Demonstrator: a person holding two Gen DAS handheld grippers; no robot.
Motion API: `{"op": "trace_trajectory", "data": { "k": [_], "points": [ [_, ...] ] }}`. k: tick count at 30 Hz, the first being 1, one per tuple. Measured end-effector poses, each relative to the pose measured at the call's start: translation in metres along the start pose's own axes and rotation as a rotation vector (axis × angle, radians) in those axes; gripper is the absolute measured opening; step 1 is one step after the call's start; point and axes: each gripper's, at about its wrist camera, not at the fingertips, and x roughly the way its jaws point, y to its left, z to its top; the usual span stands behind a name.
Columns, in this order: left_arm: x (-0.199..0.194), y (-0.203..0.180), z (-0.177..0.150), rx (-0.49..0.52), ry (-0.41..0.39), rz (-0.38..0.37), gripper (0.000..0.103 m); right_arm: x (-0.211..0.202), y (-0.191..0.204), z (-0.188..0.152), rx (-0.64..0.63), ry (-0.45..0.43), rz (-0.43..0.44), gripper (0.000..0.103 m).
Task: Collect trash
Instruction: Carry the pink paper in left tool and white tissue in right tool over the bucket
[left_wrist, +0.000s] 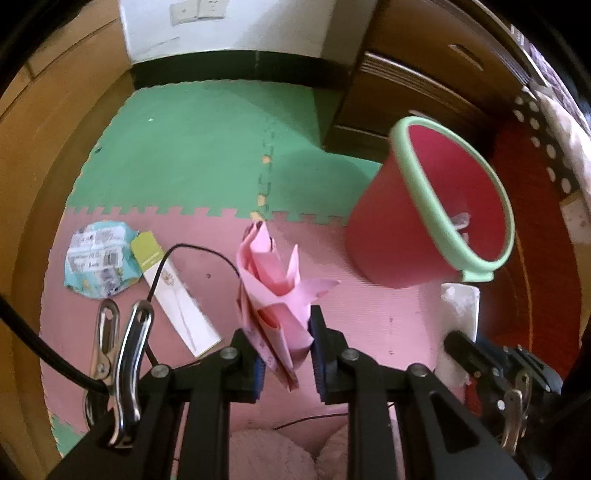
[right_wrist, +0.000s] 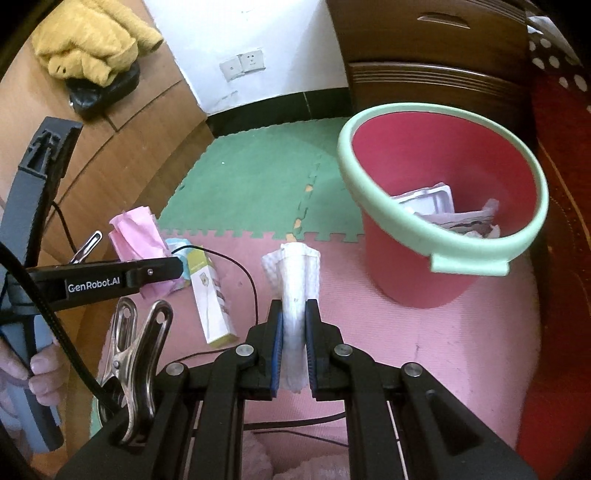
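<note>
My left gripper (left_wrist: 282, 325) is shut on a crumpled pink paper (left_wrist: 271, 280), held above the pink floor mat; the same paper (right_wrist: 135, 229) shows in the right wrist view, at the left gripper's fingers (right_wrist: 159, 271). My right gripper (right_wrist: 294, 317) is shut on a rolled white tissue (right_wrist: 295, 280). The red bin with a pale green rim (right_wrist: 443, 206) stands to the right on the mat, with some trash inside; in the left wrist view the bin (left_wrist: 428, 210) is to the right of the pink paper. A pale blue wrapper (left_wrist: 99, 258) and a white-and-lime box (left_wrist: 177, 299) lie on the mat at left.
A thin black cable (right_wrist: 236, 266) trails over the mat. Wooden furniture (left_wrist: 44, 147) curves along the left, a dark drawer unit (right_wrist: 424, 59) stands behind the bin. A yellow garment (right_wrist: 96, 40) lies on the left furniture. A hand (right_wrist: 40, 373) grips the left tool's handle.
</note>
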Motion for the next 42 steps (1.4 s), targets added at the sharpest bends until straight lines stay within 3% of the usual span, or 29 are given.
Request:
{"op": "trace_trajectory", "data": {
  "k": [11,18,33,42],
  "points": [
    [-0.03,-0.063,0.06,0.101,0.0,-0.062,0.021,-0.048,-0.035,0.047,0.058,-0.021,-0.017,0.012],
    [-0.03,-0.1,0.092,0.163,0.008,-0.058,0.021,-0.059,-0.067,0.069,0.126,-0.039,-0.037,0.012],
    [0.013,-0.176,0.12,0.26,0.042,-0.064,0.021,-0.051,-0.128,0.096,0.218,-0.02,-0.078,0.012],
    [0.045,-0.193,0.125,0.276,0.071,-0.054,0.021,-0.033,-0.146,0.105,0.245,0.001,-0.096,0.012]
  ]
}}
